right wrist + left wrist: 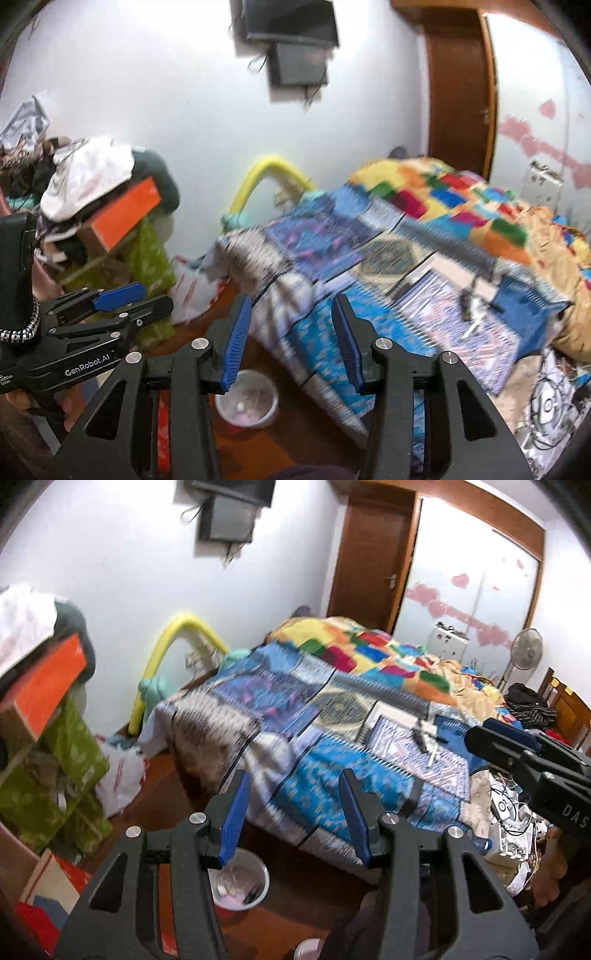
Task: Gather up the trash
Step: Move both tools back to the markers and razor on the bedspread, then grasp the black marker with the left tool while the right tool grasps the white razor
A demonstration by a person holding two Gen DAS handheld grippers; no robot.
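My left gripper (293, 797) is open and empty, held above the floor at the foot of a bed (332, 716). My right gripper (291, 321) is open and empty too, beside it. A small round trash bin (240, 880) with a white liner stands on the wooden floor below the left fingers; it also shows in the right wrist view (247, 400), with a few scraps inside. Small dark and white bits of litter (424, 742) lie on the blue patterned bedspread; they show blurred in the right wrist view (472, 306).
A cluttered shelf with an orange box (44, 690) and green boxes (62, 775) stands at the left. A white plastic bag (122, 775) lies on the floor by the bed. Cables and clutter (509, 812) sit at the right. A fan (524, 650) stands by the wardrobe.
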